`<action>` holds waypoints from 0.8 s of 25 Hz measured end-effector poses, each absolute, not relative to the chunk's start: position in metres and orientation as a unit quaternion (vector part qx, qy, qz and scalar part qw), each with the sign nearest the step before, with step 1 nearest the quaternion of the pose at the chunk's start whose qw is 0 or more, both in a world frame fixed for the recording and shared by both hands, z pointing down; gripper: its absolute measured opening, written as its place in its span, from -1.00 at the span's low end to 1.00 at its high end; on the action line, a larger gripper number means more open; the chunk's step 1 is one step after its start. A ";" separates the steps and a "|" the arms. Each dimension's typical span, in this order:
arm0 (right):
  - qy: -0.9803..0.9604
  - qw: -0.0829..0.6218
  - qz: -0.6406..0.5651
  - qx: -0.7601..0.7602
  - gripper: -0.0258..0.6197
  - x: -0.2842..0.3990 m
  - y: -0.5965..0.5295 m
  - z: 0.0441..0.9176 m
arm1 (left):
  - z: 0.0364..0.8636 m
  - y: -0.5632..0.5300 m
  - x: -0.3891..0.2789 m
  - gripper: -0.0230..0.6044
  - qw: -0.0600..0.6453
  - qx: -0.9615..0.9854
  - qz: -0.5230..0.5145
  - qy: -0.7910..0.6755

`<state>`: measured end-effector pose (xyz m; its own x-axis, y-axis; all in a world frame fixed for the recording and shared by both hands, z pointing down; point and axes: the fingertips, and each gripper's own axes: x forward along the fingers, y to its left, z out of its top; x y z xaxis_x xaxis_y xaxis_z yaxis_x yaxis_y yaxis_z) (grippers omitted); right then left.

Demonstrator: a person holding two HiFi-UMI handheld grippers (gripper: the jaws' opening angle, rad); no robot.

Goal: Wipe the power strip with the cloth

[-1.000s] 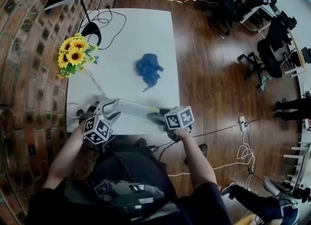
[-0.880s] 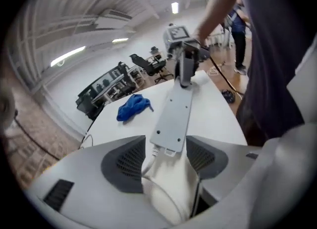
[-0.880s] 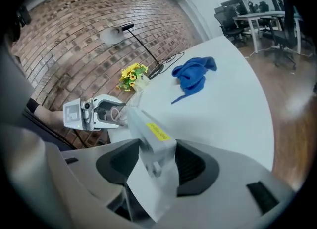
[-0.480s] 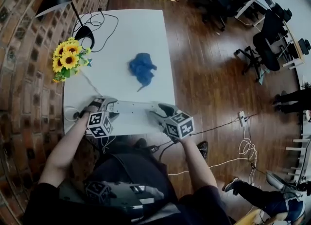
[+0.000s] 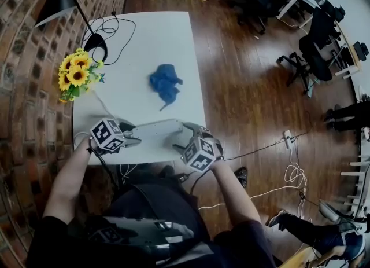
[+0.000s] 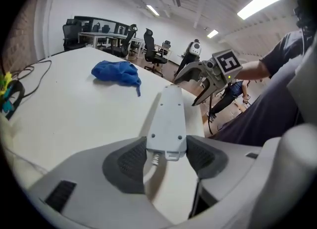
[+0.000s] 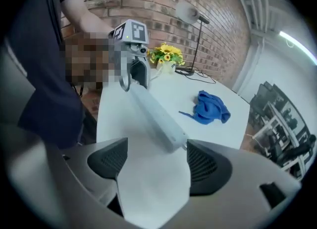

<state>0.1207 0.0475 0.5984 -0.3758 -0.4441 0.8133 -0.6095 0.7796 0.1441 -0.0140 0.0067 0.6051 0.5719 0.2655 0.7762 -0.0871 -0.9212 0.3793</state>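
Head view, table: a white, smooth rectangular table top (image 5: pixel 150 35) beside a rough red brick wall (image 5: pixel 29 87).
Head view, power strip: the long white plastic power strip (image 5: pixel 156 129) lies flat near the table's near edge, between the two grippers.
Head view, cloth: the crumpled soft blue cloth (image 5: pixel 165 83) lies alone in the middle of the table, well apart from the power strip.
Head view, other things: yellow sunflowers (image 5: pixel 74 73) and a black lamp (image 5: pixel 58 3) with thin black cables (image 5: pixel 113 26) stand on the wall side.
Left gripper view, left gripper: the left gripper (image 6: pixel 167 161) has the cable end of the power strip (image 6: pixel 168 119) between its dark ribbed pads. The pads stand just beside its sides, and I see no clear pressing. The jaws have just been closing a little.
Left gripper view, far end: the right gripper (image 6: pixel 205 77) stands at the other end of the strip.
Right gripper view, right gripper: the right gripper (image 7: pixel 156 166) has just been opening its jaws, and they now stand wide apart. The rounded end of the power strip (image 7: pixel 156 116) is near the right pad, not gripped.
Right gripper view, cloth: the cloth (image 7: pixel 210 107) lies in folds beyond the strip.
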 end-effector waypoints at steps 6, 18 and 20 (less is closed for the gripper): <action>-0.832 0.506 -0.018 0.224 0.26 0.089 0.034 0.610 | 0.608 0.015 -0.015 -0.06 0.215 0.850 0.474 0.086; -0.834 0.382 0.352 0.185 -0.11 0.074 0.030 0.613 | 0.572 -0.017 -0.018 -0.03 0.087 0.910 0.403 -0.040; -0.829 0.360 0.394 0.165 -0.12 0.072 0.030 0.614 | 0.568 -0.017 -0.011 -0.04 0.018 0.912 0.408 -0.043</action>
<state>0.0724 0.0301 0.6139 -0.6858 0.0103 0.7278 -0.5578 0.6349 -0.5345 -0.0106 -0.0165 0.5677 0.6628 -0.0630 0.7461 -0.0929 -0.9957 -0.0015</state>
